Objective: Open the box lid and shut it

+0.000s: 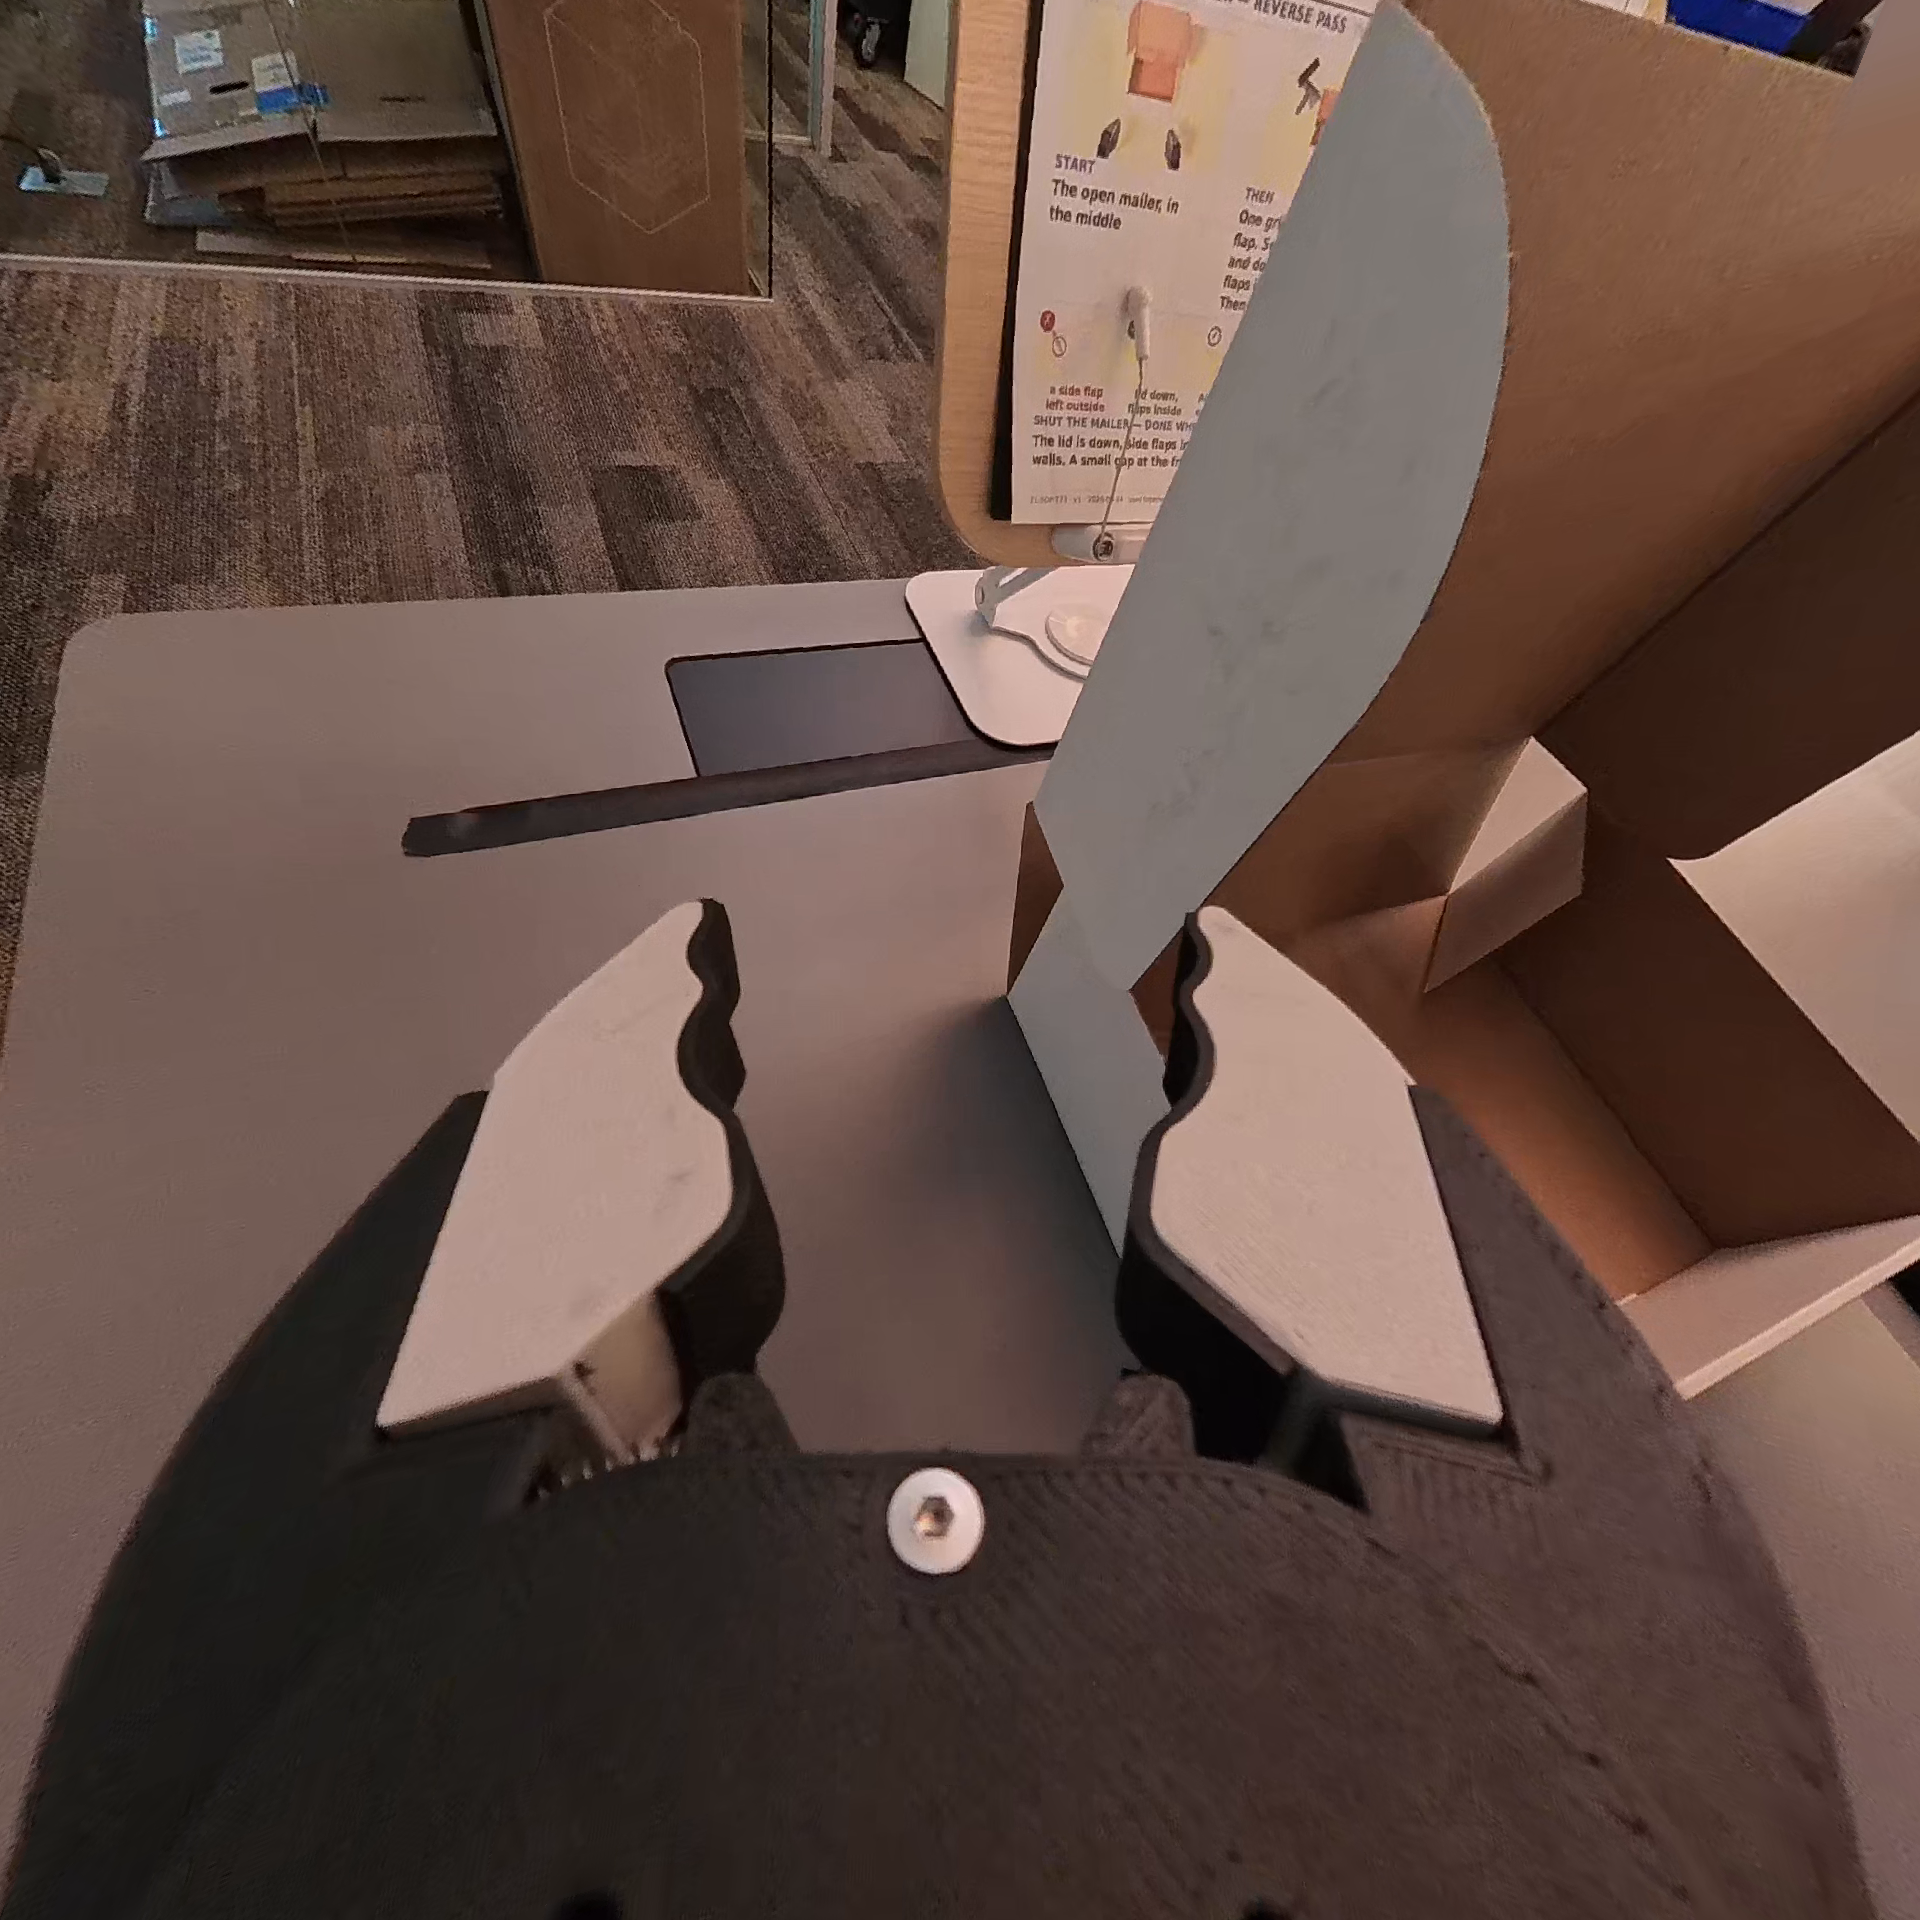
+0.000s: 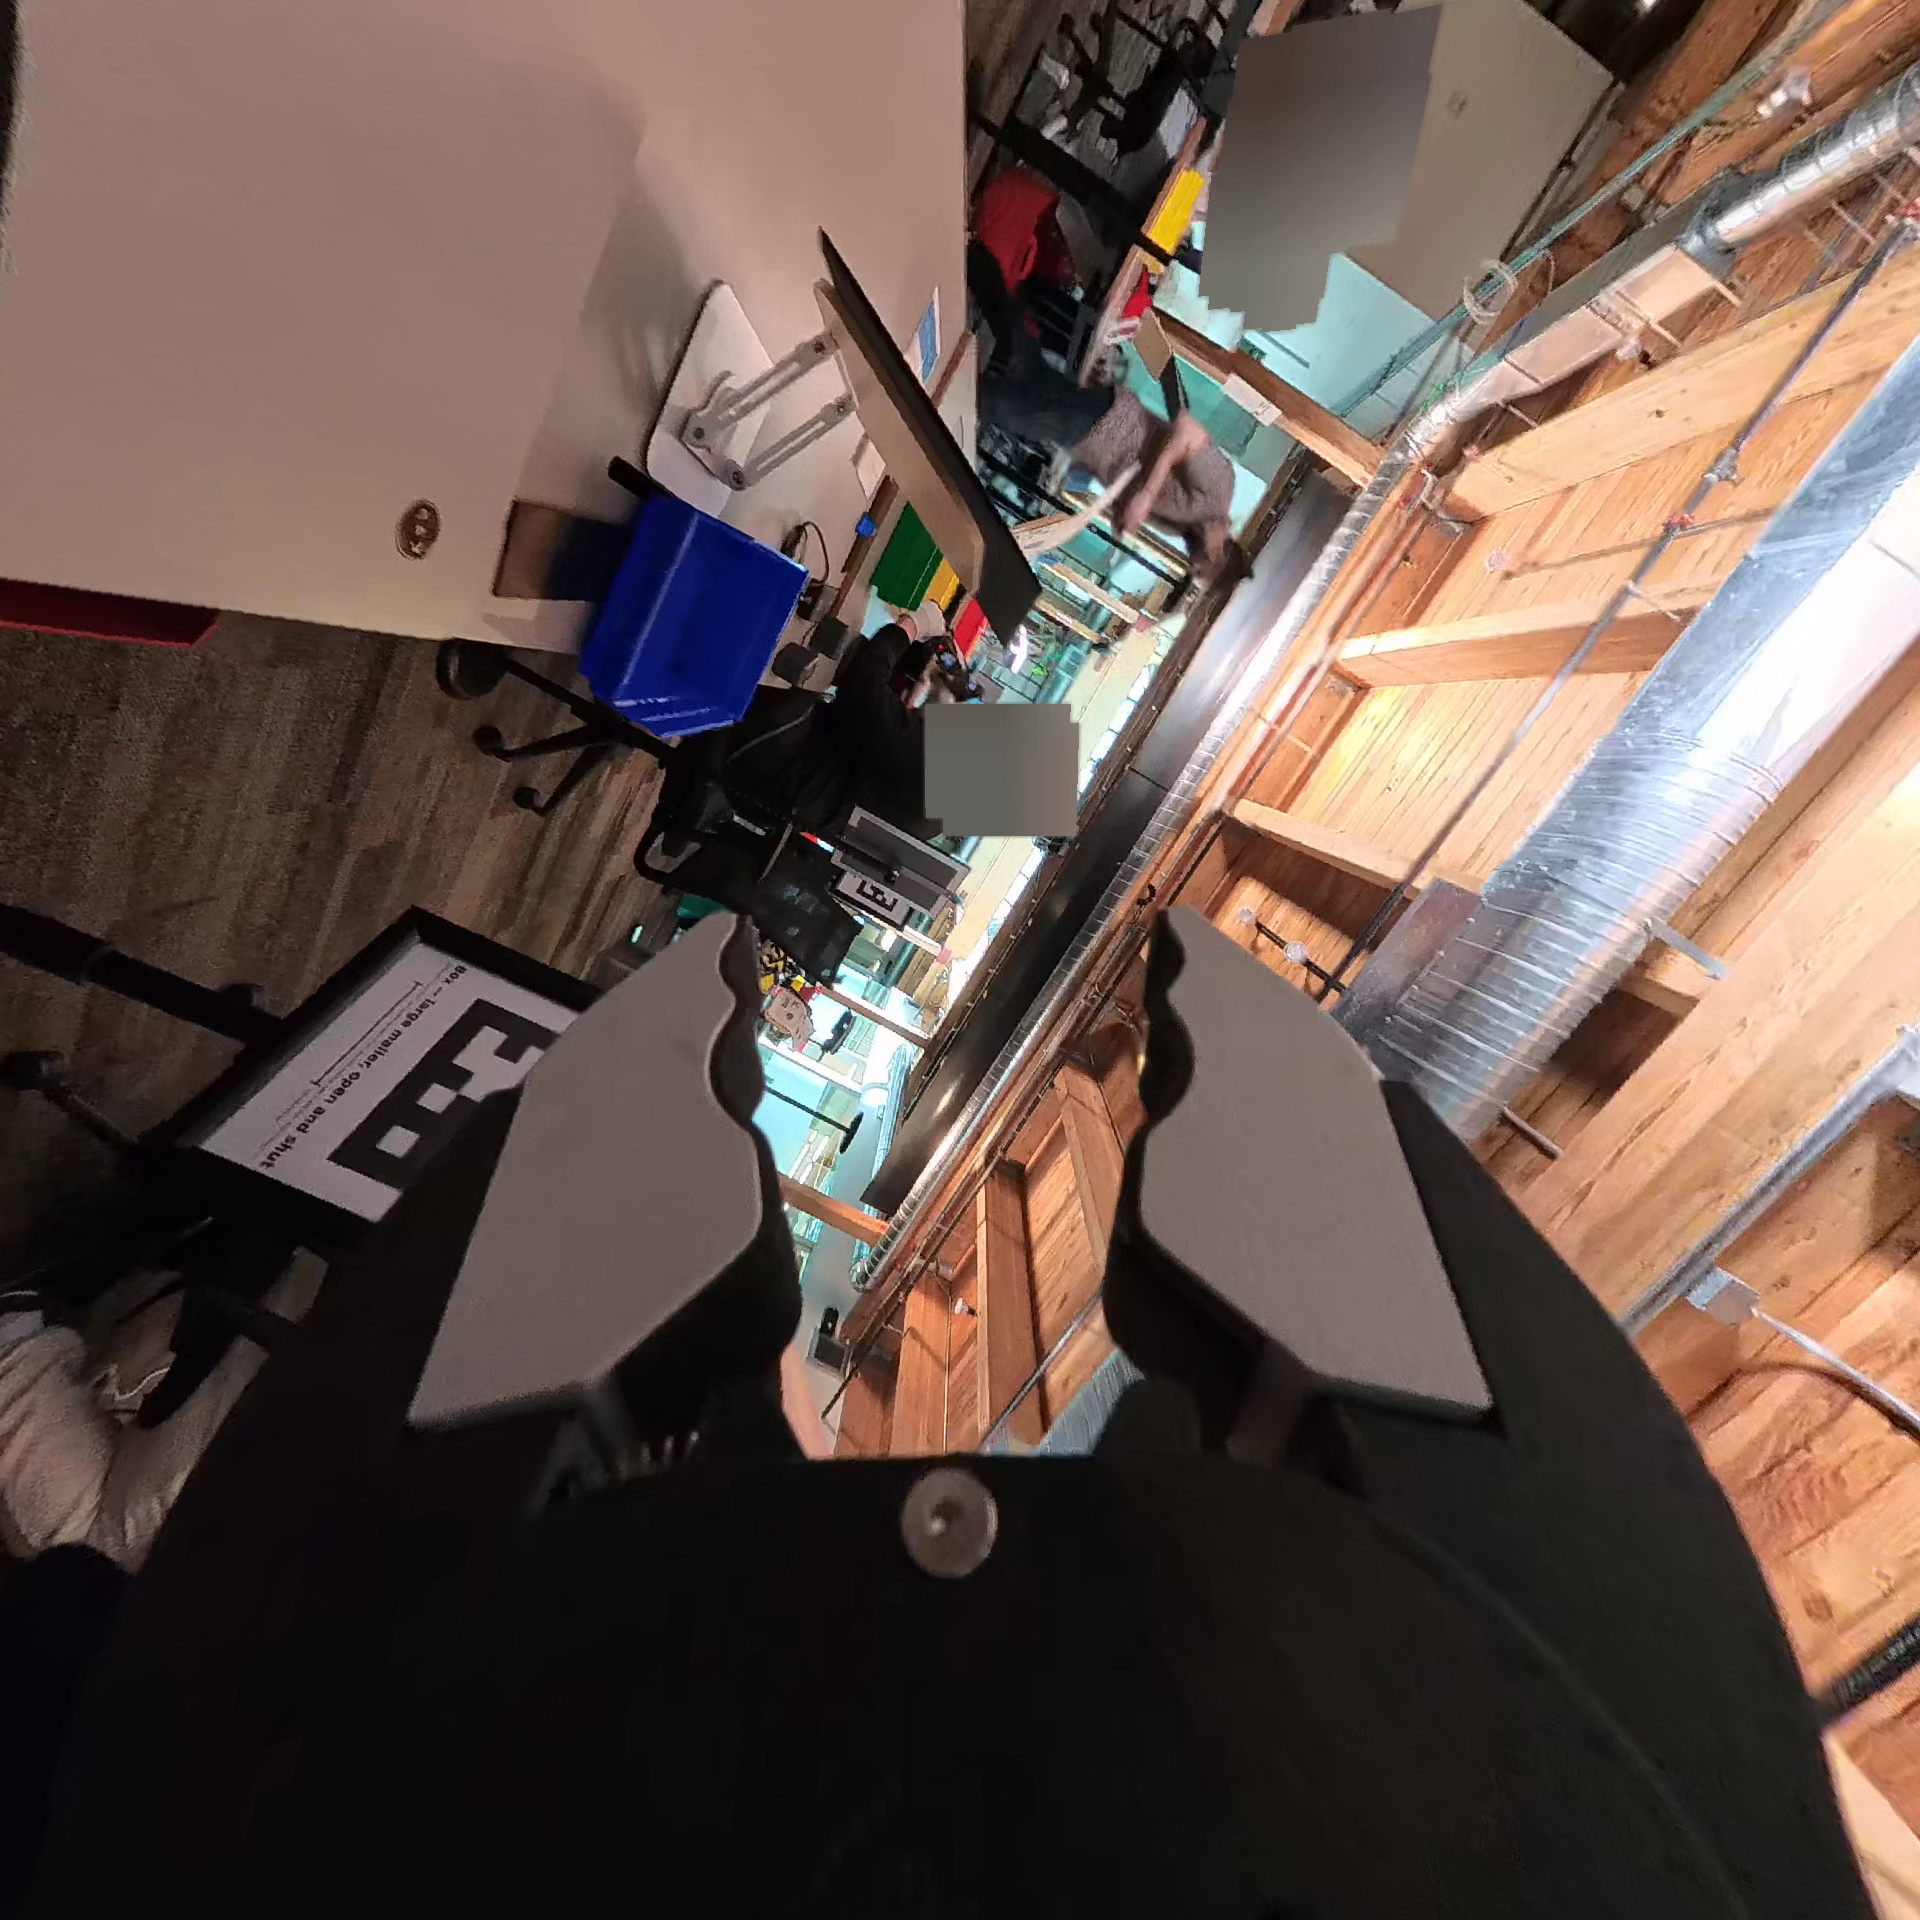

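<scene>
In the left wrist view the cardboard box (image 1: pixel 1558 1091) stands open on the grey table (image 1: pixel 312 935), at the right. Its lid (image 1: pixel 1683 364) is raised, brown inside. A rounded side flap (image 1: pixel 1288 499), grey-blue on its outer face, stands upright off the lid's left edge. My left gripper (image 1: pixel 951 997) is open and empty, low over the table. The box's grey left wall (image 1: pixel 1081 1091) lies between its fingers, close to the right finger (image 1: pixel 1288 1143), which overlaps the box's near left corner. My right gripper (image 2: pixel 951 997) is open and empty, tilted, pointing away into the room; the box does not show there.
A black strip (image 1: pixel 707 800), a dark rectangular inset (image 1: pixel 821 696) and a white stand base (image 1: pixel 997 644) holding a poster board (image 1: pixel 1132 260) lie behind the box. Carpet lies beyond the table's far edge. The right wrist view shows a blue bin (image 2: pixel 686 623), a seated person (image 2: pixel 810 748) and a marker sign (image 2: pixel 384 1081).
</scene>
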A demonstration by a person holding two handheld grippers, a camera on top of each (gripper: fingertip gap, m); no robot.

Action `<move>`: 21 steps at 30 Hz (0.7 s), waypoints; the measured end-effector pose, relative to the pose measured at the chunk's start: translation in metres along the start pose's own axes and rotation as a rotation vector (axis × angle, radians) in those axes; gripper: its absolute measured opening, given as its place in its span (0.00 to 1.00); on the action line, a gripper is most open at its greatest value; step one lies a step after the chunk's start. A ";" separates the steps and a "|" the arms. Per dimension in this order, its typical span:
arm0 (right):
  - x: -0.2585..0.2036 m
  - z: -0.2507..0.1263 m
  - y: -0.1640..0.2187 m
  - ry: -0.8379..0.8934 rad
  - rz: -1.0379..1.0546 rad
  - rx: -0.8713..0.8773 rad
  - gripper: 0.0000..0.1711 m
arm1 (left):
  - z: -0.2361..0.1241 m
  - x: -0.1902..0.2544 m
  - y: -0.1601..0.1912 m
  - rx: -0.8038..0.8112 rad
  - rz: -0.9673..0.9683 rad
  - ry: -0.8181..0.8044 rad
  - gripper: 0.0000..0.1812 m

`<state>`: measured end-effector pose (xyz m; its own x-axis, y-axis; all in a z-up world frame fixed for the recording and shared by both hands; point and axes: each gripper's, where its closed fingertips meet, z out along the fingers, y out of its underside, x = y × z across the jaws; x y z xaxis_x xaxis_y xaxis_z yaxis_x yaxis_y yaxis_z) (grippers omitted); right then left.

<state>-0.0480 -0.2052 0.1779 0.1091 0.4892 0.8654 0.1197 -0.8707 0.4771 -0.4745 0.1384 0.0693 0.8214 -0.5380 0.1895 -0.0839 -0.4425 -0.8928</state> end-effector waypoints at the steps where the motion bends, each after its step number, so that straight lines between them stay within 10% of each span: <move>1: -0.003 0.005 -0.007 -0.021 -0.008 0.019 0.41 | -0.001 0.002 -0.002 0.011 0.004 0.006 0.45; 7: -0.012 0.056 -0.099 -0.367 0.221 0.377 0.41 | -0.008 0.052 -0.034 0.179 0.008 0.174 0.46; 13: 0.052 0.022 -0.204 -0.735 0.749 1.287 0.43 | 0.001 0.086 -0.052 0.278 0.112 0.141 0.50; 17: 0.116 -0.004 -0.208 -0.715 1.070 1.810 0.45 | 0.016 0.093 -0.055 0.305 0.116 0.152 0.50; 21: 0.114 0.016 -0.217 -0.681 1.230 1.902 0.49 | 0.028 0.081 -0.057 0.322 0.154 0.075 0.50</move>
<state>-0.0452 0.0398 0.1704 0.9454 0.2684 0.1847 0.1511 0.1409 -0.9784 -0.3869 0.1400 0.1242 0.7685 -0.6369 0.0617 -0.0113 -0.1099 -0.9939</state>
